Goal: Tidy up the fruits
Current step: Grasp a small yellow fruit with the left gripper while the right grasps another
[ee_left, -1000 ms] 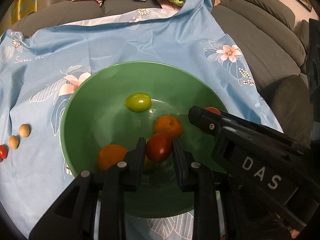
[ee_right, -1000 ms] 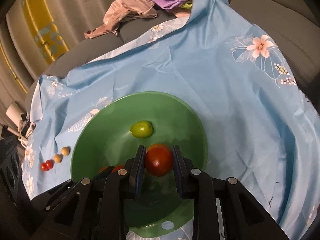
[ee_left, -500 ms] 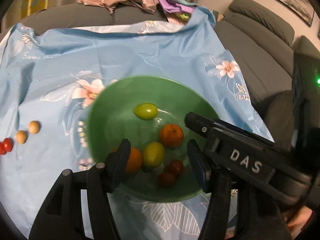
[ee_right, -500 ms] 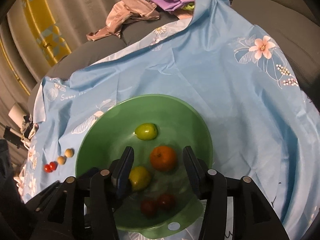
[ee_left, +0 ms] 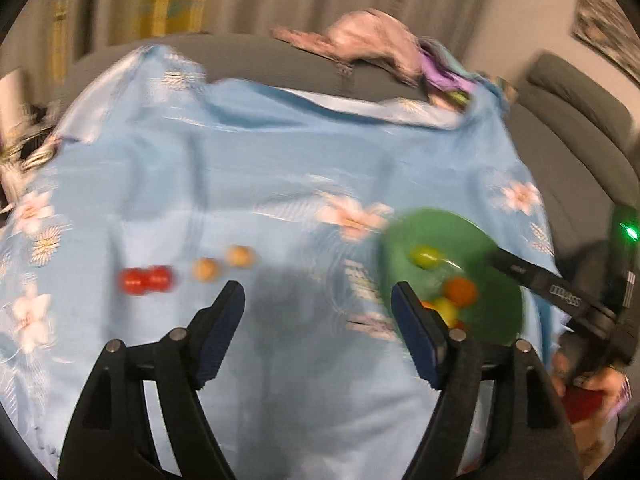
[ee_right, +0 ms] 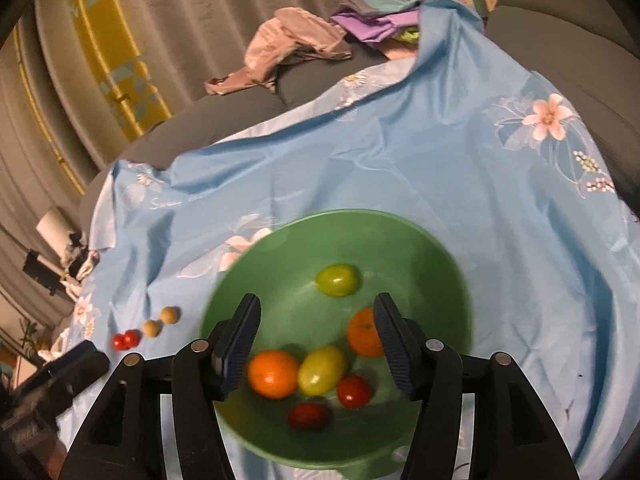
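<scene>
Grey sofa cushions carry a light-blue floral cloth, with crumpled clothes piled at the far edge and curtains behind.

Right gripper: jaws spread wide, holding nothing. It hangs over the near half of the green bowl. Bowl contents: 2 green-yellow fruits, 1 at the far side and 1 near the middle; 2 oranges, 1 beside the left finger and 1 partly hidden behind the right finger; 2 red tomatoes at the near side. The middle green-yellow fruit and the left orange lie below and between the fingertips, apart from the pads.

Left gripper: jaws spread wide, holding nothing, over bare cloth. This view is motion-blurred. The bowl lies just beyond its right finger. Ahead and to the left, 4 small fruits sit in a row on the cloth: 2 red ones touching each other, then 2 tan ones close together. None lies between the fingers.

Open cloth extends beyond and to the right of the bowl. The cloth's left edge is near the row of small fruits.
</scene>
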{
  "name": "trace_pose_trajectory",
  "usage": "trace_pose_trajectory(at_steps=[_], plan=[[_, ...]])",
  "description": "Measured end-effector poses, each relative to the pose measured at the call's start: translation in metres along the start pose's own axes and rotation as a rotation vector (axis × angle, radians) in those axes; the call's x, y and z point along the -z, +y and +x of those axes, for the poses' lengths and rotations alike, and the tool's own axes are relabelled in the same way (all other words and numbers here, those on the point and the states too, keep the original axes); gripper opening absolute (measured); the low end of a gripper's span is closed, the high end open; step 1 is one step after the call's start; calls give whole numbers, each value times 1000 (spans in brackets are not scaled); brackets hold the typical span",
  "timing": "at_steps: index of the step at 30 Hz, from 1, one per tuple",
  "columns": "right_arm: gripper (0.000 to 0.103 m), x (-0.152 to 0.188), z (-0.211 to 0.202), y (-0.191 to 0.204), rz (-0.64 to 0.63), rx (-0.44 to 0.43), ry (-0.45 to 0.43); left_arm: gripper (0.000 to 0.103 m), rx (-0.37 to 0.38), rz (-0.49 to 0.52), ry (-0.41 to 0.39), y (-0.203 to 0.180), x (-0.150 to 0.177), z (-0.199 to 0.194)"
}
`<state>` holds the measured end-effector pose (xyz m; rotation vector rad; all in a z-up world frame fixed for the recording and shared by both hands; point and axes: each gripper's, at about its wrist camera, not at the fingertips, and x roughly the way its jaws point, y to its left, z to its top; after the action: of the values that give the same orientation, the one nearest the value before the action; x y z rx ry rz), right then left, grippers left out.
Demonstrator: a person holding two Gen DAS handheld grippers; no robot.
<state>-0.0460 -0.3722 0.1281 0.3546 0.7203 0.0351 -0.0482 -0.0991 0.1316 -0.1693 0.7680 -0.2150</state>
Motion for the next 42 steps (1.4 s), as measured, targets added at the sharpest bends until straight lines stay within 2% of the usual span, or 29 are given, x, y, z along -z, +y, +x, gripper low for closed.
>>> trace_pose_trajectory(at_steps=[2, 6, 11, 13, 16, 17, 20, 23, 24, 25, 27, 29, 33, 38, 42], plan=[[59, 0, -2, 7, -9, -19, -15, 77, -34, -87, -10, 31, 1, 0], [59, 2, 1, 17, -25, -95, -15, 77, -84, -187, 12, 73, -1, 13], [59, 2, 3, 31, -10, -117, -25, 76, -51, -283, 34, 105, -2, 29], [59, 1, 3, 45, -23, -135, -21, 71, -36, -303, 52, 110, -3, 40], [59, -3, 10, 78, -75, -191, -5, 65, -39, -277, 86, 109, -2, 54], [59, -5, 18, 95, -98, -213, 30, 64, -38, -269, 95, 109, -2, 58], [59, -12, 44, 131, -138, -260, 124, 53, -31, -253, 126, 105, 0, 75], [59, -15, 83, 165, -197, -225, 207, 47, -6, -215, 119, 101, -5, 85], [55, -15, 96, 171, -208, -206, 223, 42, 0, -201, 122, 100, -6, 89], [46, -14, 108, 175, -216, -196, 244, 38, 1, -195, 127, 101, -6, 93], [37, -9, 137, 180, -208, -194, 321, 34, -17, -201, 152, 105, -5, 103], [36, -3, 162, 178, -190, -185, 377, 30, -35, -216, 180, 110, -3, 112], [36, 6, 184, 172, -156, -202, 422, 29, -9, -226, 212, 110, -1, 123], [36, 9, 195, 178, -180, -203, 429, 26, -31, -165, 189, 100, 0, 127], [36, 15, 201, 185, -216, -191, 449, 25, -9, -196, 177, 107, -1, 130]])
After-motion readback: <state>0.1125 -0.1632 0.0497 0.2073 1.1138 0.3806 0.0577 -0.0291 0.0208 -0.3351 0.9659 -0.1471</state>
